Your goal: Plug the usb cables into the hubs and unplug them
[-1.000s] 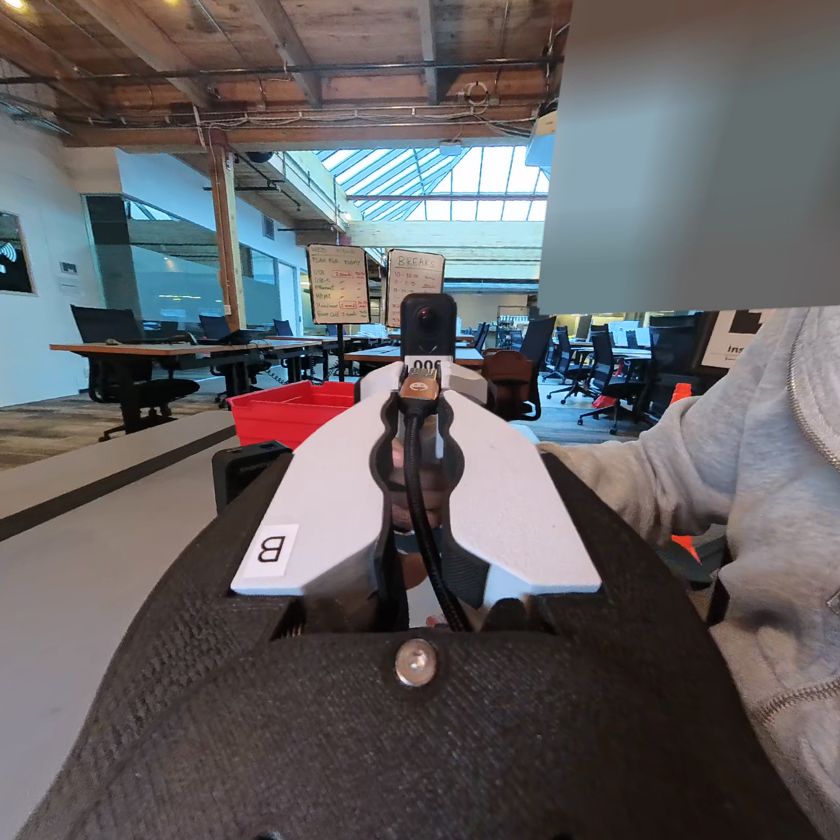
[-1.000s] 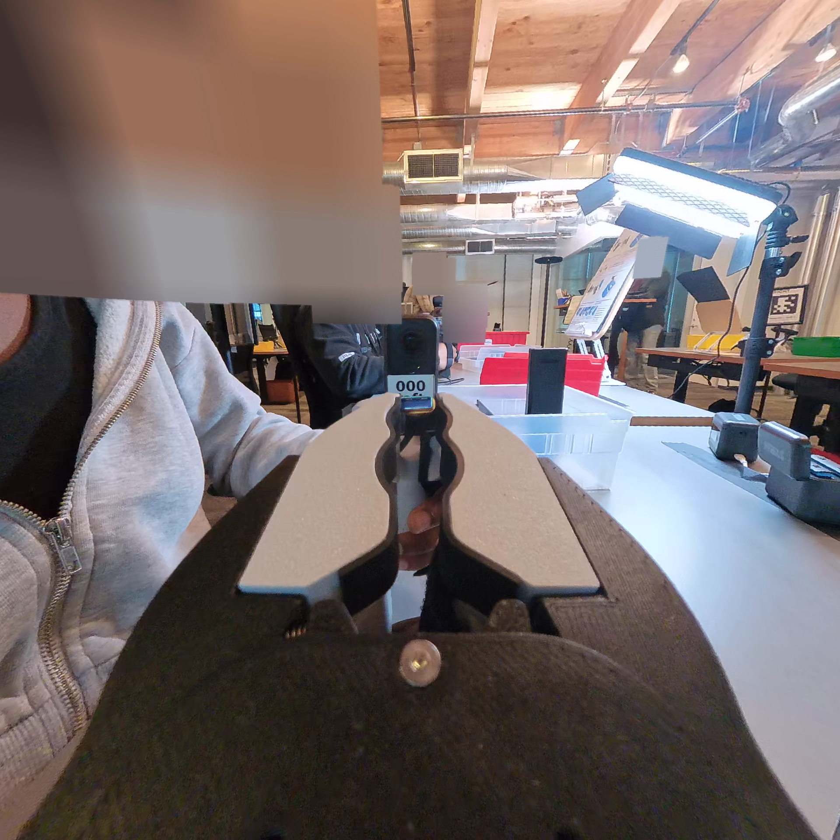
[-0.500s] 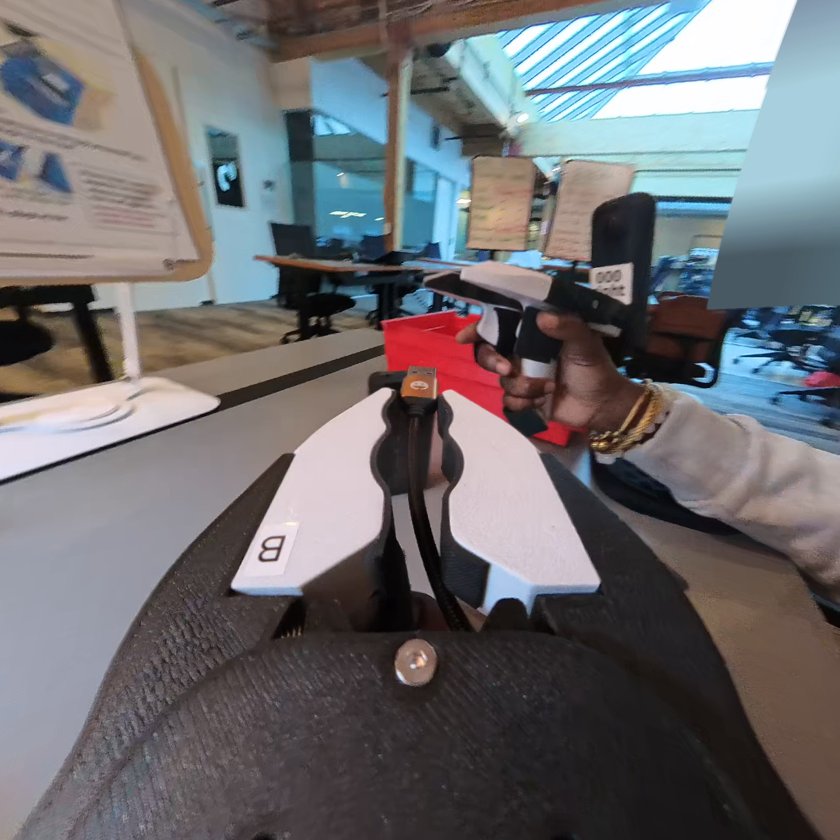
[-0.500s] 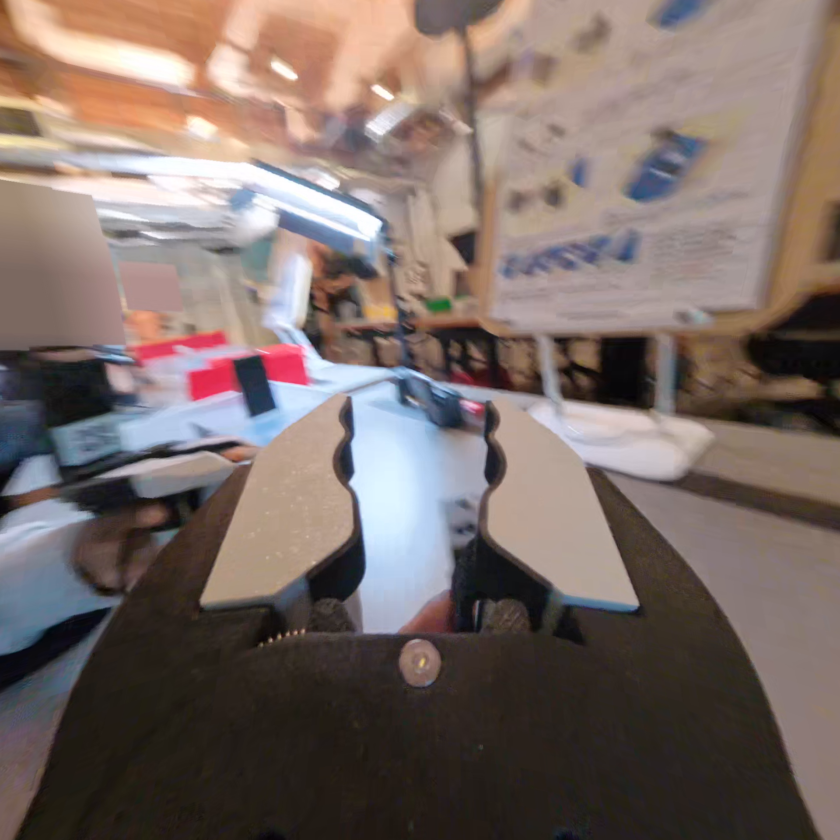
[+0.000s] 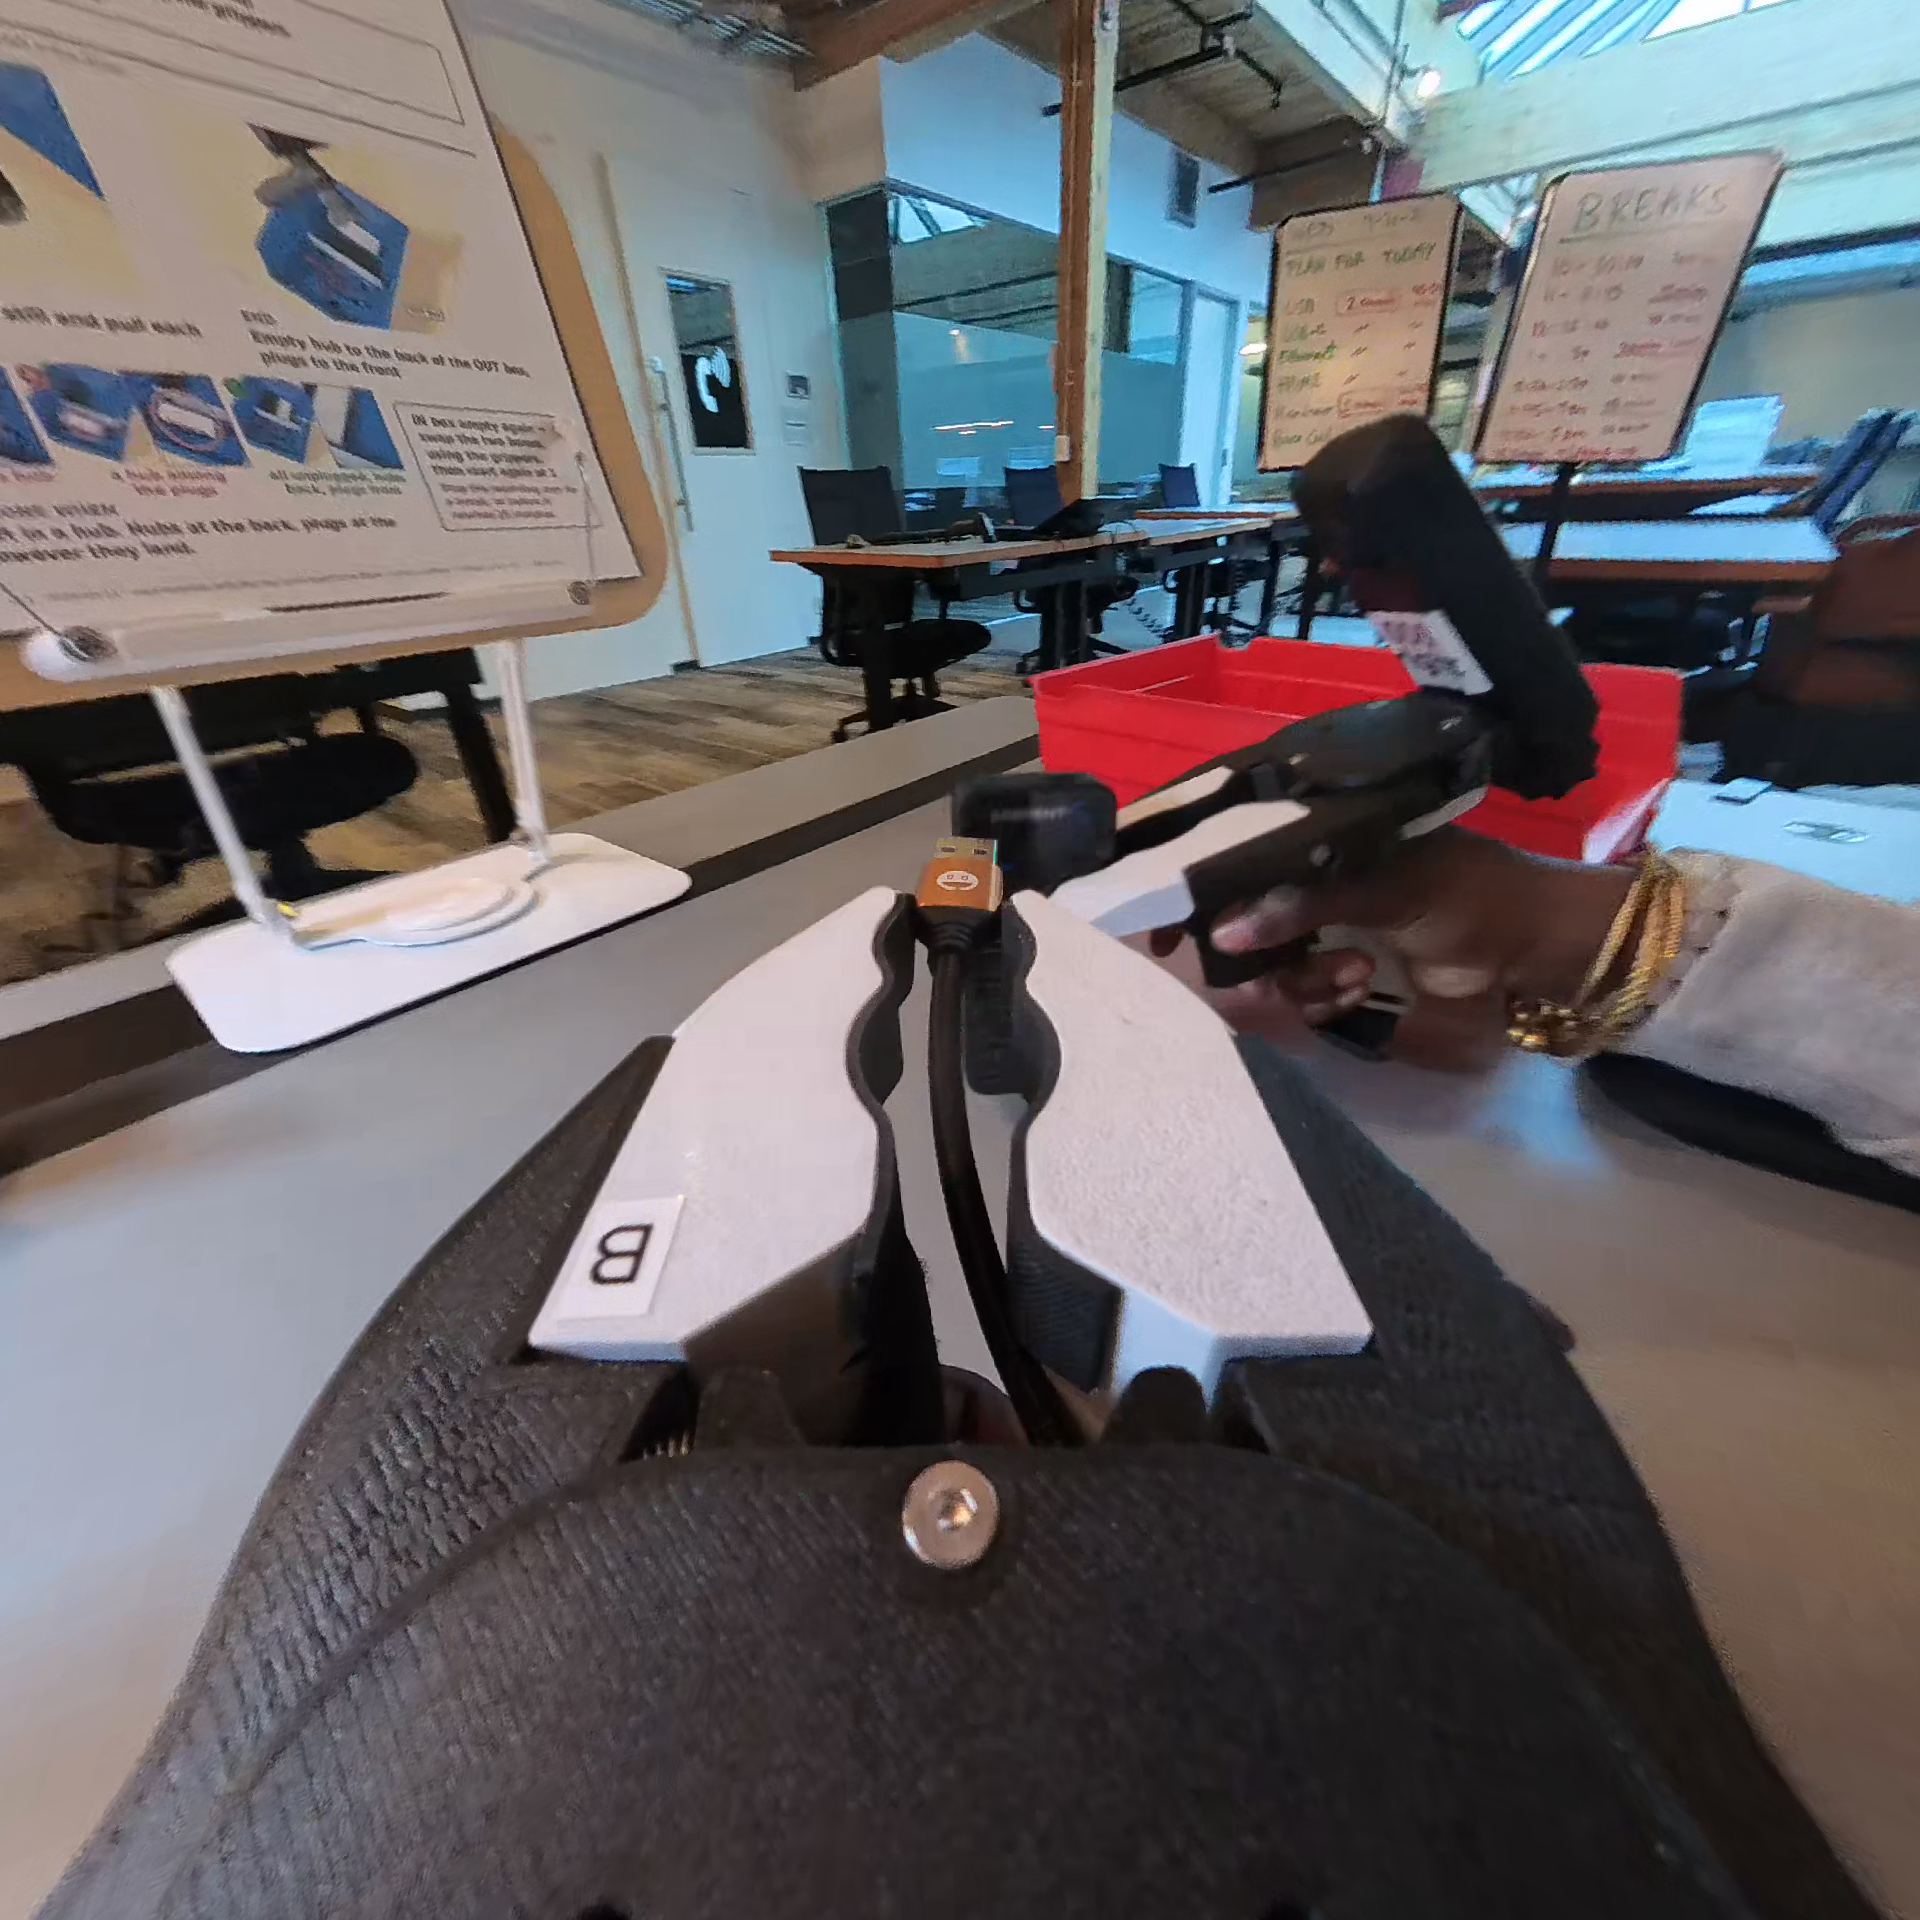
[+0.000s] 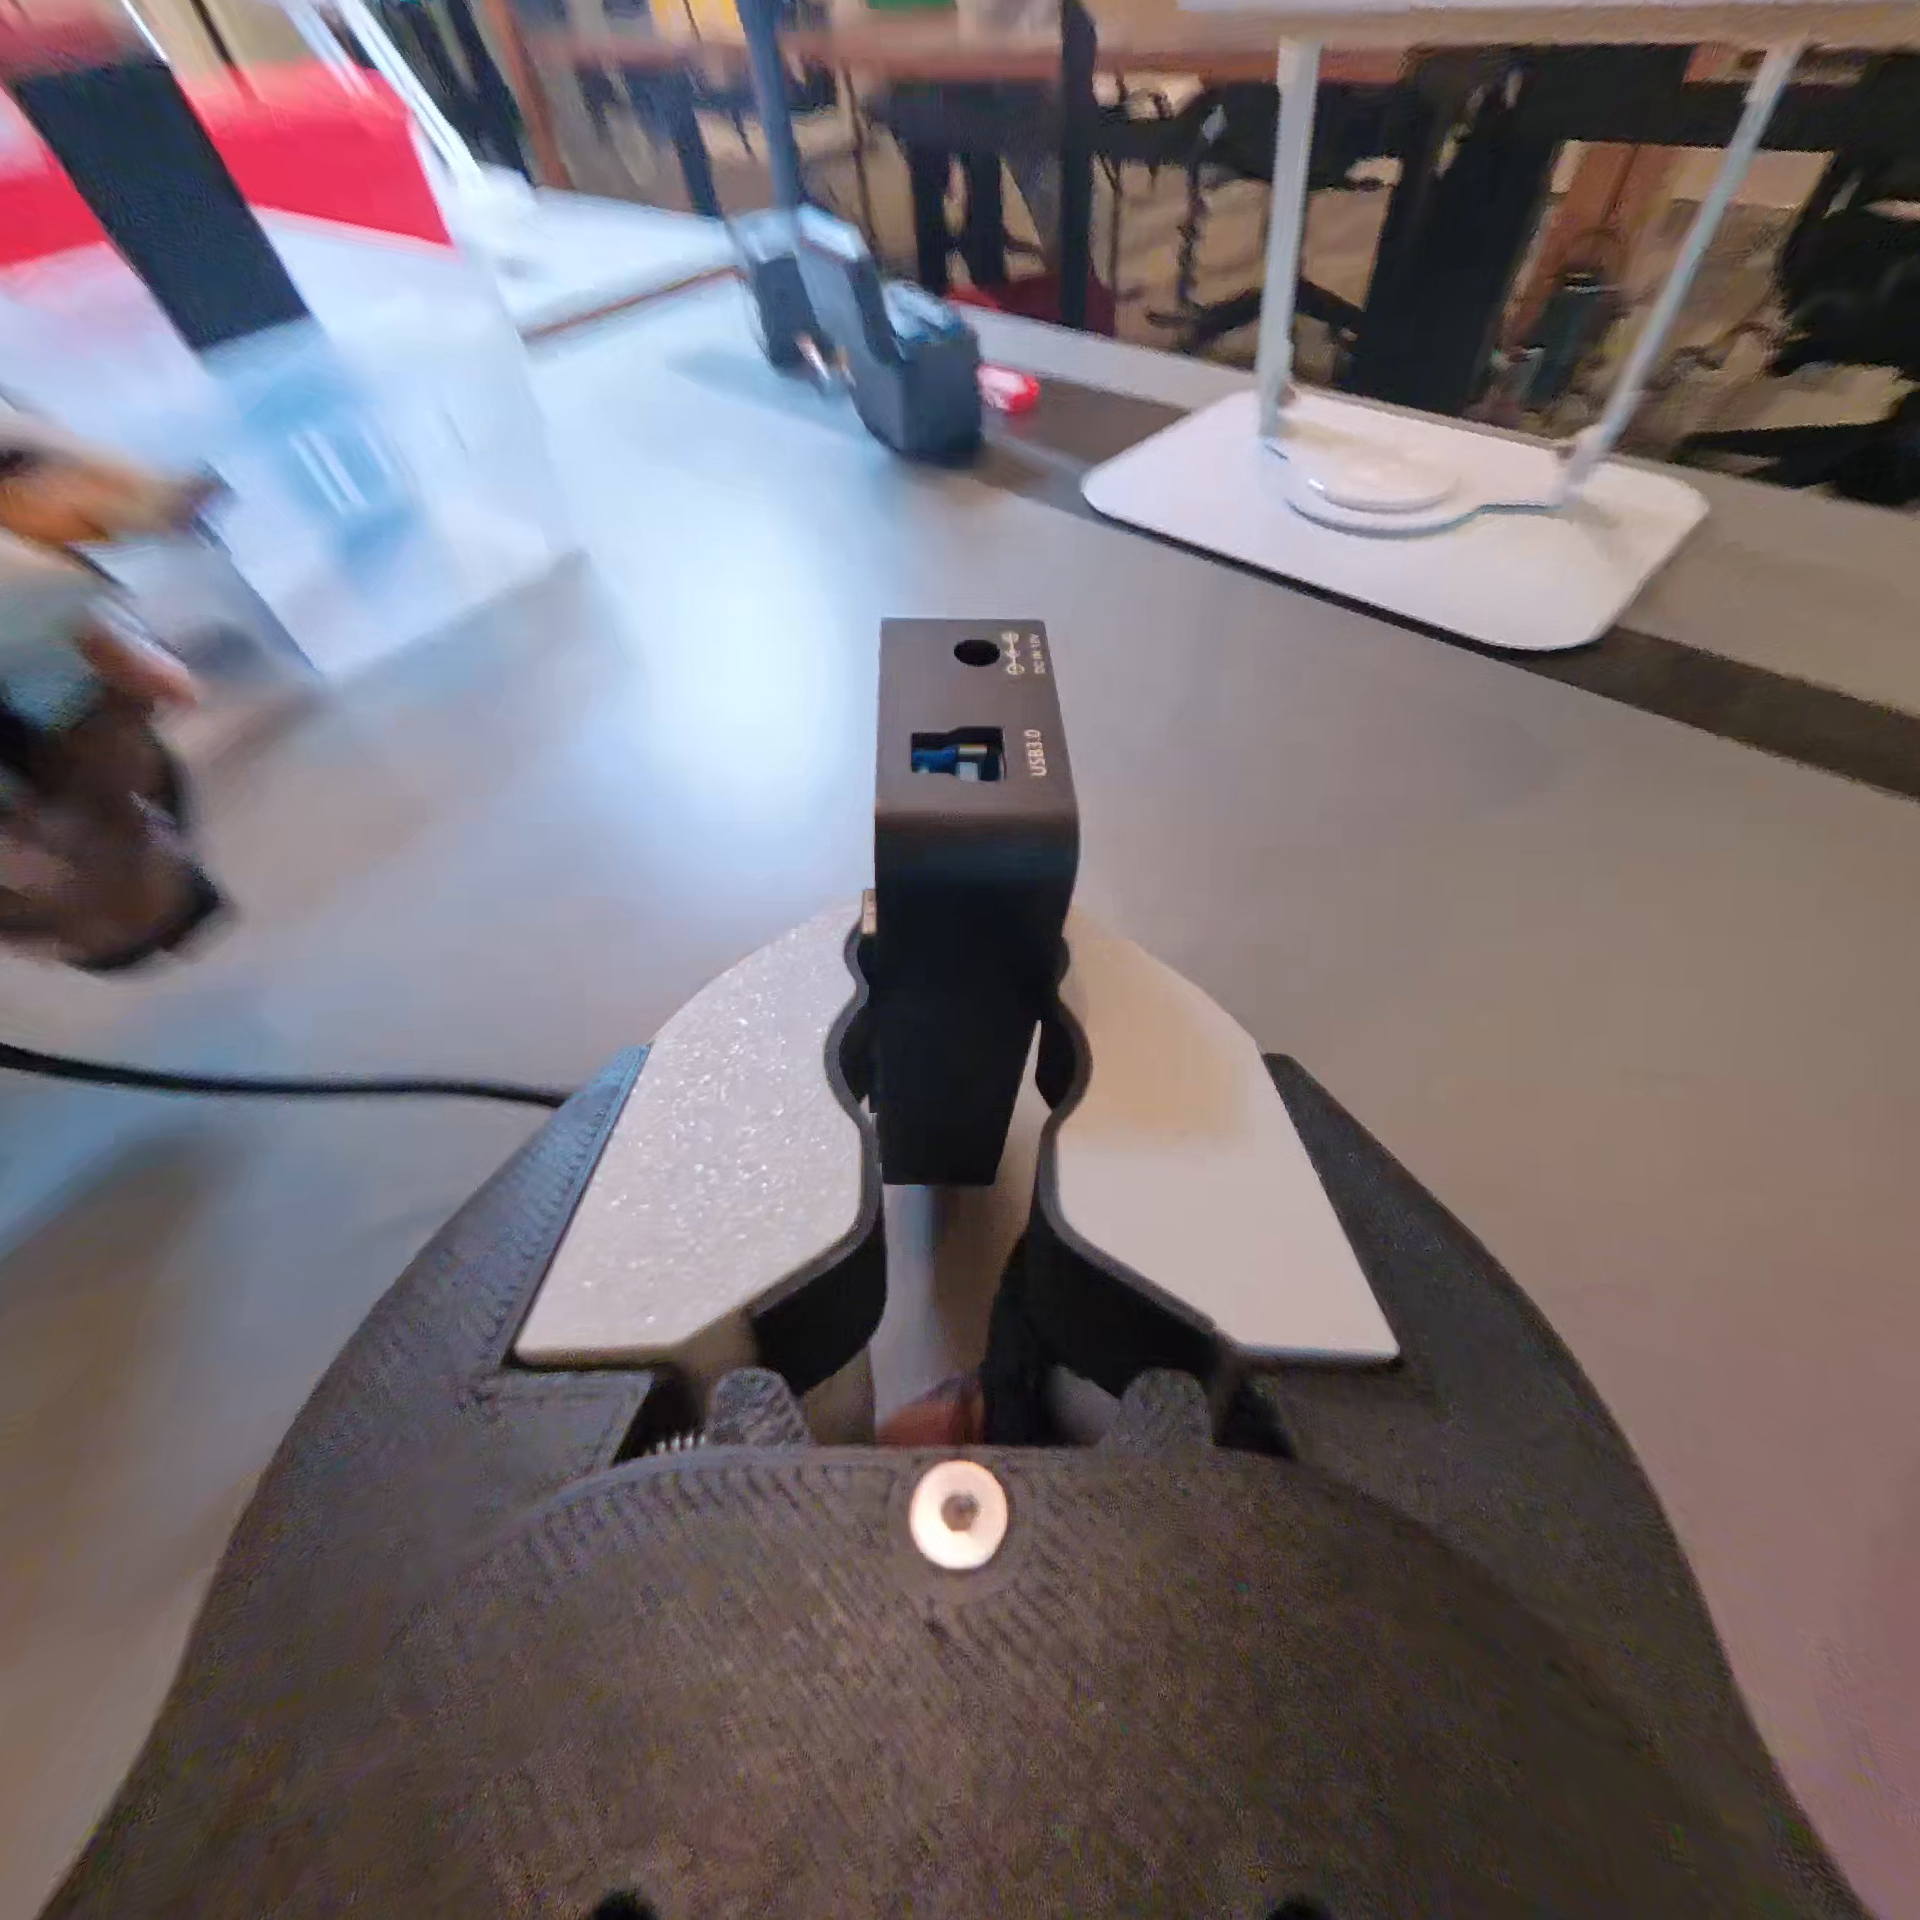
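Observation:
My left gripper is shut on a black USB cable. Its orange plug sticks out past the fingertips. Just beyond the plug stands a black USB hub, gripped by my right gripper, which a hand holds at the right. In the right wrist view the right gripper is shut on the hub, which stands upright above the grey table. The hub's upper face shows a blue port and a round socket. The left gripper is a blur at the left edge there.
A white stand base of an instruction board sits at the table's back edge; it also shows in the right wrist view. A red bin, a clear bin and a dark device stand farther back. A black cable lies on the table.
Both grippers swung from facing each other down toward the table. The right gripper was open and empty half a second ago and now grips the hub. The left still holds the cable.

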Demonstrator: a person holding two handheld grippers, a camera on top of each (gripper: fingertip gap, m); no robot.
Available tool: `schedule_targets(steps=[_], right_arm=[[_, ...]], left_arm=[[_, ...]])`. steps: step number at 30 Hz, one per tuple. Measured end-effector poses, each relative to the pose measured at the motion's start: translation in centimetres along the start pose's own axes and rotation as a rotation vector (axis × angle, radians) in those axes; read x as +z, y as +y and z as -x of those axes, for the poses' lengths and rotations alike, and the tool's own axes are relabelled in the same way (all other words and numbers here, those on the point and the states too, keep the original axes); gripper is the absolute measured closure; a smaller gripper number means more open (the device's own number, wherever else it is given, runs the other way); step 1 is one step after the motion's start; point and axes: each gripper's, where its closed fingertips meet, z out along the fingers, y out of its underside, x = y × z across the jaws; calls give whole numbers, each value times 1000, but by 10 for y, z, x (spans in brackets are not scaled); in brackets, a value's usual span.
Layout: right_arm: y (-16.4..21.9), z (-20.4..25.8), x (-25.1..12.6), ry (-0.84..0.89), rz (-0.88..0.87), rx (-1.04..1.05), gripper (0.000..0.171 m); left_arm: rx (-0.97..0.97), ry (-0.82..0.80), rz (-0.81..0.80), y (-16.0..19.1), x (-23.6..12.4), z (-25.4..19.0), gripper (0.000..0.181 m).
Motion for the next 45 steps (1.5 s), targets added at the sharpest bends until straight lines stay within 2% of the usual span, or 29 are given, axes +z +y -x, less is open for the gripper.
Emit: schedule_targets(steps=[4, 11, 16, 21, 26, 35, 39, 43, 45], right_arm=[[-35, 36, -3, -169, -203, 277, 144], [-43, 82, 5, -223, -259, 238, 144], [-40, 83, 9, -130, -262, 147, 144], [-43, 82, 7, 29, -282, -76, 144], [-45, 87, 7, 56, -305, -139, 144], [-50, 95, 3, 43, -342, -200, 144], [-54, 99, -4, 30, -376, -269, 144], [-56, 101, -8, 29, -394, -340, 143], [-57, 102, -9, 46, -402, -386, 144]], left_arm=[[92, -59, 14, 1, 2, 0, 165], [174, -105, 23, -2, 1, 0, 165], [190, -145, 63, 0, 1, 3, 166], [123, -147, 76, 1, 2, 0, 165], [93, -149, 56, -2, 1, 0, 165], [154, -162, 42, -3, -1, 0, 165], [88, -129, 8, -7, -2, -3, 165], [-118, -47, -24, -10, -4, -8, 166], [-162, -26, -24, -11, -3, -9, 166]])
